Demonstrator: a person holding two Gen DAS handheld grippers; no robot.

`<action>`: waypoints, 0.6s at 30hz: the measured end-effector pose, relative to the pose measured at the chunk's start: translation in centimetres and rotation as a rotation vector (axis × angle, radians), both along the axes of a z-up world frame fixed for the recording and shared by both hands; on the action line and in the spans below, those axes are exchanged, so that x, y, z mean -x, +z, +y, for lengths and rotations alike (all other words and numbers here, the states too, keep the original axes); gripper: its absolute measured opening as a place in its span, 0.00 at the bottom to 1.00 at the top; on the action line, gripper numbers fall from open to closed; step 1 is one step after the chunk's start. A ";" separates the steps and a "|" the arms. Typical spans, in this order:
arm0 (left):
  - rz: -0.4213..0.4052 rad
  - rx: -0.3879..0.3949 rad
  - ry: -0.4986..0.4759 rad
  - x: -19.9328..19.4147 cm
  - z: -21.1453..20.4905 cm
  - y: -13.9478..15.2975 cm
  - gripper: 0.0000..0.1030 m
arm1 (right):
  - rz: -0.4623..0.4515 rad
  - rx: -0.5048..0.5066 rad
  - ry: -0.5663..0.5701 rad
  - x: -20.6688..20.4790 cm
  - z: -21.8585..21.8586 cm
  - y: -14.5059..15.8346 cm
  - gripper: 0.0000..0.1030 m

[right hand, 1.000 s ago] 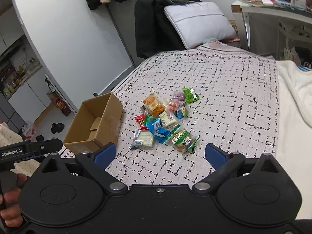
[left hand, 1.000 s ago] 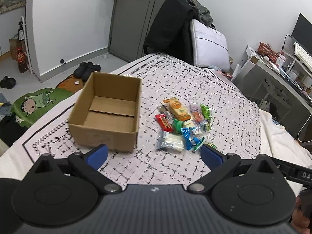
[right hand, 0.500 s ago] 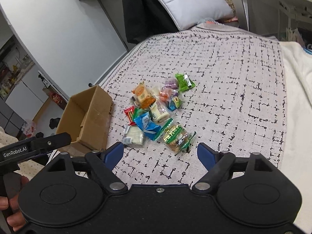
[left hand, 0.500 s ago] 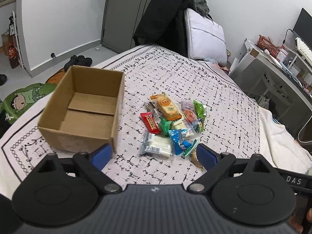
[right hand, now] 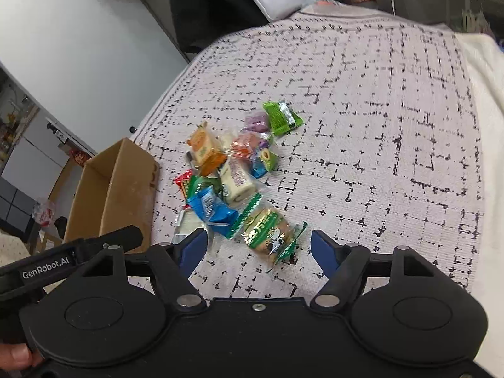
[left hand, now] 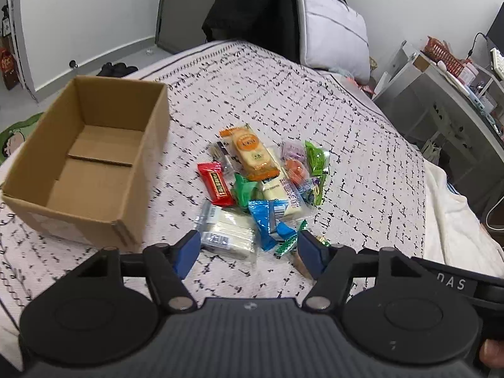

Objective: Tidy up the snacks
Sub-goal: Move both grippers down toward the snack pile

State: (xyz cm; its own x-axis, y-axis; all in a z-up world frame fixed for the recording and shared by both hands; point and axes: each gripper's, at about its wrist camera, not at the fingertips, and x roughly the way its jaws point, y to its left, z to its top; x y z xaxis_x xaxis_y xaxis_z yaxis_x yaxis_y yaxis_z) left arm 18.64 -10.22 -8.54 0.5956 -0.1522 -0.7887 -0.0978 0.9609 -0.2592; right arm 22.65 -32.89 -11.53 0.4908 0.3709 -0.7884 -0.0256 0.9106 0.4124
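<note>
**Both grippers poised over a snack pile on a bed**

Left gripper [left hand: 249, 249]: jaws spread wide and empty, hanging just above the near edge of the snack pile [left hand: 264, 186], framing a clear-wrapped white packet [left hand: 228, 231] and a blue packet [left hand: 267, 220]. Right gripper [right hand: 259, 247]: jaws likewise spread and empty, with a green-and-gold packet [right hand: 267, 231] lying between the blue fingertips [right hand: 323, 252] but untouched. Farther out, the pile includes an orange packet [left hand: 252, 154], a red packet [left hand: 217, 184] and a bright green packet [right hand: 280, 118], overlapping one another on the patterned bedspread [left hand: 362, 163]. An open cardboard box [left hand: 91, 160], nothing visible inside, stands on the bedspread just beside the pile, on its left in both views. A pillow [left hand: 332, 41] leans at the head of the bed.
</note>
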 end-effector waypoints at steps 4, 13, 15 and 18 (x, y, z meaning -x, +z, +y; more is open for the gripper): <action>0.036 0.016 0.008 -1.6 -1.0 -1.5 0.62 | 0.050 -0.017 -0.009 -1.2 -0.3 -1.8 0.68; 0.090 0.023 0.021 -4.9 -3.1 -4.4 0.61 | 0.124 -0.082 -0.024 -2.3 -1.4 -4.9 0.63; 0.096 0.020 0.027 -5.5 -3.5 -4.9 0.60 | 0.128 -0.091 -0.019 -2.6 -1.4 -5.4 0.63; 0.107 0.019 0.032 -6.4 -4.0 -5.8 0.59 | 0.137 -0.101 -0.014 -3.2 -1.4 -6.3 0.62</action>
State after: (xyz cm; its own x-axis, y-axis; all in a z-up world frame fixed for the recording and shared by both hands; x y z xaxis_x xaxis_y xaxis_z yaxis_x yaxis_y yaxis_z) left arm 25.05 -14.18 -14.30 0.5130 -0.1500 -0.8452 -0.1560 0.9519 -0.2636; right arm 25.89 -34.26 -17.83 0.3865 0.4460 -0.8073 0.0494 0.8640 0.5010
